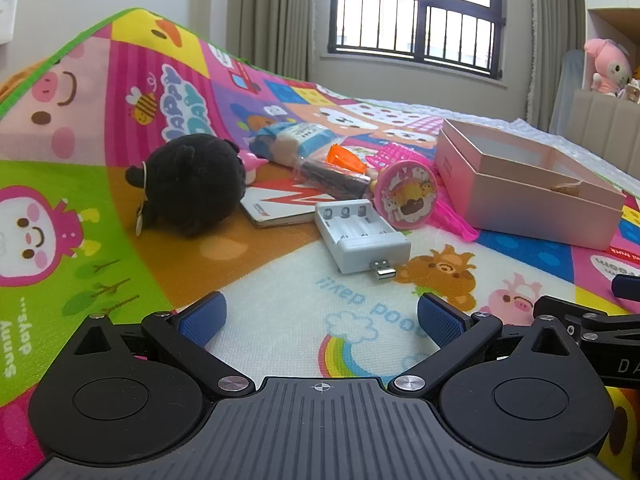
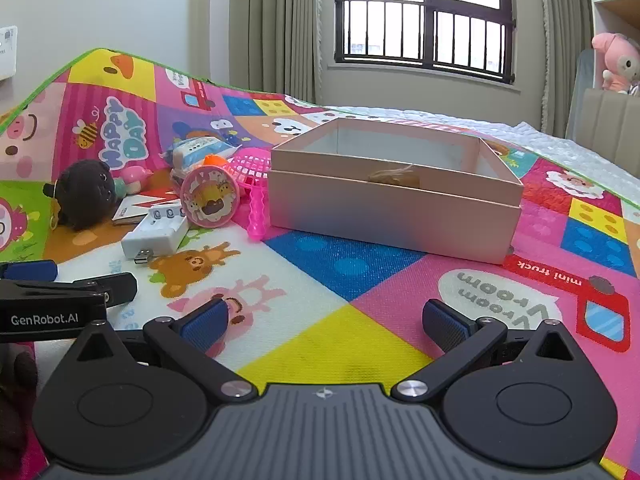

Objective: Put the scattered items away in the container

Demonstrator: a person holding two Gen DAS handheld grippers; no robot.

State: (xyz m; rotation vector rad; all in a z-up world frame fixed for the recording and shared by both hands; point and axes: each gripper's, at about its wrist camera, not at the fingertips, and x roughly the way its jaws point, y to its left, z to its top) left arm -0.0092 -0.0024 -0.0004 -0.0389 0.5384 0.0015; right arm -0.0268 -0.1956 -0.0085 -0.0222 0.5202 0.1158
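Note:
A pink open box [image 1: 524, 190] [image 2: 394, 204] stands on the colourful play mat. Scattered left of it are a black plush toy [image 1: 192, 184] [image 2: 84, 196], a white battery charger [image 1: 360, 236] [image 2: 156, 236], a round pink toy [image 1: 408, 194] [image 2: 210, 198], a pink plastic scoop [image 2: 252, 184], a blue-white packet [image 1: 296, 140] [image 2: 196, 152], an orange item [image 1: 344, 158] and a booklet [image 1: 280, 206]. My left gripper [image 1: 322, 318] is open and empty, a short way in front of the charger. My right gripper [image 2: 326, 322] is open and empty, in front of the box.
The play mat [image 1: 100, 208] [image 2: 340, 336] lies over a bed with a white quilt [image 2: 560, 148] at the far right. A window [image 1: 416, 16] and curtains are behind. A pink plush [image 2: 616, 62] sits on a shelf at right. The left gripper shows in the right wrist view [image 2: 60, 296].

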